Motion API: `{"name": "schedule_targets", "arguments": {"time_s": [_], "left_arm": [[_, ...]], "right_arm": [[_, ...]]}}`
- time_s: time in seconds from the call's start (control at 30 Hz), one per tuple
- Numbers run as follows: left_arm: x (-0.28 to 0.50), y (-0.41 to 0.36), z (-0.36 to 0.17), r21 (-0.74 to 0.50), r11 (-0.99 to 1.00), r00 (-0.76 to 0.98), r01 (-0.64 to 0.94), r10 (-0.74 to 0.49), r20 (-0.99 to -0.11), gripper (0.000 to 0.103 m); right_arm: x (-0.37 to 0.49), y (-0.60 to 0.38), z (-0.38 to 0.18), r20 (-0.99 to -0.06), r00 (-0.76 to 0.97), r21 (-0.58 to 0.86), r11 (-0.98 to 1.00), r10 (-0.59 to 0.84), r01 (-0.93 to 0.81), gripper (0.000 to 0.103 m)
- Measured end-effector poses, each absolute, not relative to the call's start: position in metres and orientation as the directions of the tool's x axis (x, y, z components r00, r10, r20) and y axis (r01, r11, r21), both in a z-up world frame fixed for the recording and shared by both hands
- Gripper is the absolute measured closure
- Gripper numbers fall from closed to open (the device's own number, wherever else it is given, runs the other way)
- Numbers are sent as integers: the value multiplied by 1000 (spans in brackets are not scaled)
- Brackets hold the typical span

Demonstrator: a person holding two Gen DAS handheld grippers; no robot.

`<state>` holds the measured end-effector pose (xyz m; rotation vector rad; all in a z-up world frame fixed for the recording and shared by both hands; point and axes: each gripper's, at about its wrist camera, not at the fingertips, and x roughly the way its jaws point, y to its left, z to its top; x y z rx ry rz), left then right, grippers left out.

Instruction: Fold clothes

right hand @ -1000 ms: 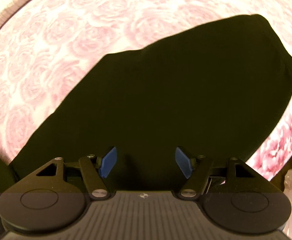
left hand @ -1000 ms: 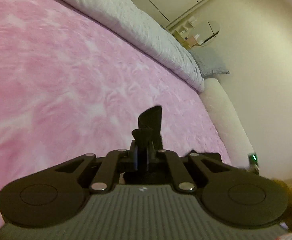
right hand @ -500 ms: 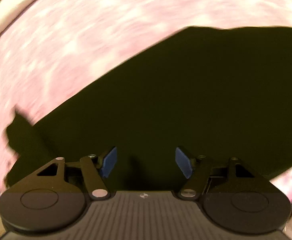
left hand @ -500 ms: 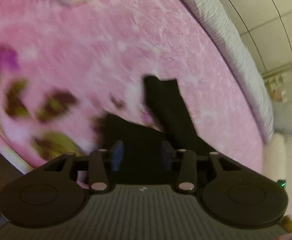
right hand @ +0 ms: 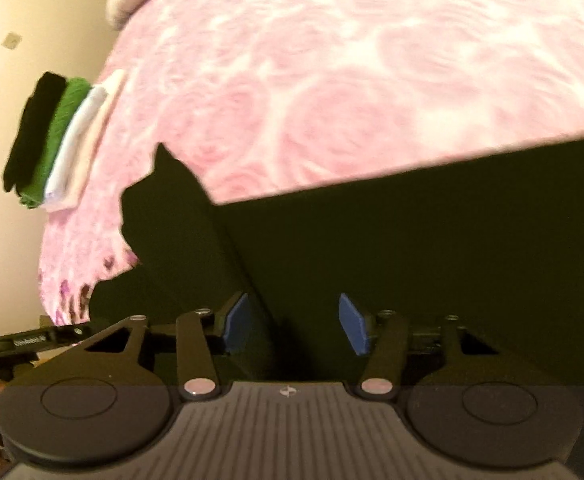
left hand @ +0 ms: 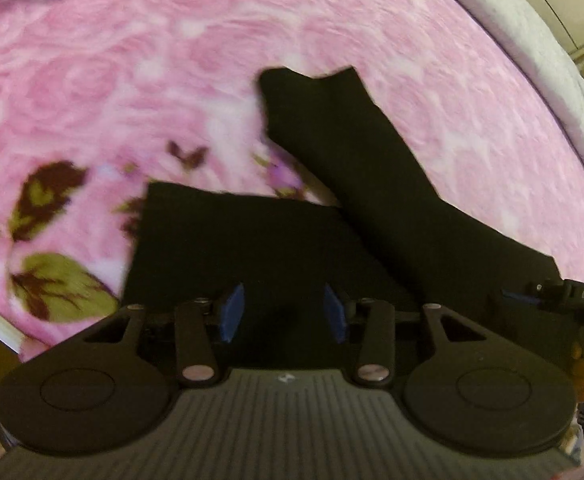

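Flat on pink bedspread [left hand: 140, 80]: black garment [left hand: 252, 240], sleeve outstretched.

Pink rose-patterned bed [right hand: 371, 80]; black garment [right hand: 411, 248] spread on it; folded stack [right hand: 52, 140] at its edge

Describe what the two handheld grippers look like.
Both match: the left gripper and right gripper have black linkage arms with silver pivot pins, round black discs at each side, a ribbed grey body with a small logo, and blue fingertip pads.
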<state>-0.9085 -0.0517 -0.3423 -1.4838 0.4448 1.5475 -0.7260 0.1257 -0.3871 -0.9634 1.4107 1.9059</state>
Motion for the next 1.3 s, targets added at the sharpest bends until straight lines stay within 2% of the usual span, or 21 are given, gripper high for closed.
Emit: {"name": "schedule_targets", "arguments": {"time_s": [0.23, 0.33, 0.4, 0.43, 0.63, 0.67, 0.77, 0.87, 1.03, 1.13, 1.23, 1.3], "left_arm": [[-951, -76, -346, -353, -573, 160, -740, 359, -919, 63], [-963, -93, -342, -345, -587, 159, -733, 345, -925, 62], [-968, -105, -341, -344, -595, 159, -726, 342, -926, 62], [-971, -112, -340, -348, -605, 159, -716, 345, -925, 62], [-986, -151, -331, -388, -661, 160, -642, 380, -911, 61], [-987, -155, -331, -394, -667, 162, -633, 383, -909, 61], [-987, -165, -327, -412, -668, 174, -619, 395, -902, 61], [-984, -170, -326, -445, -659, 196, -606, 418, -887, 61], [-977, -171, -331, -552, -638, 247, -537, 507, -826, 61], [-972, -171, -337, -629, -635, 274, -449, 573, -773, 61], [-968, -167, -346, -715, -625, 290, -313, 653, -699, 61], [-969, -162, -354, -725, -638, 266, -259, 674, -689, 61]], "right_arm": [[-776, 144, -423, -801, -599, 565, -339, -6, -752, 48], [-792, 136, -420, -804, -594, 549, -375, 4, -746, 61], [-803, 129, -417, -802, -597, 541, -405, 15, -737, 79], [-810, 123, -412, -800, -599, 530, -439, 23, -725, 82], [-865, 50, -372, -814, -581, 363, -775, 6, -517, 81], [-873, 34, -370, -826, -563, 333, -817, -12, -470, 78], [-887, -11, -375, -874, -480, 273, -897, -79, -349, 55], [-888, -38, -382, -896, -427, 271, -910, -120, -313, 54], [-859, -35, -380, -895, -430, 336, -808, -115, -483, 54], [-823, -20, -378, -892, -446, 379, -650, -69, -658, 54], [-772, -4, -380, -873, -488, 457, -366, -10, -810, 53], [-726, 2, -389, -830, -557, 556, -50, 35, -830, 53]]}}
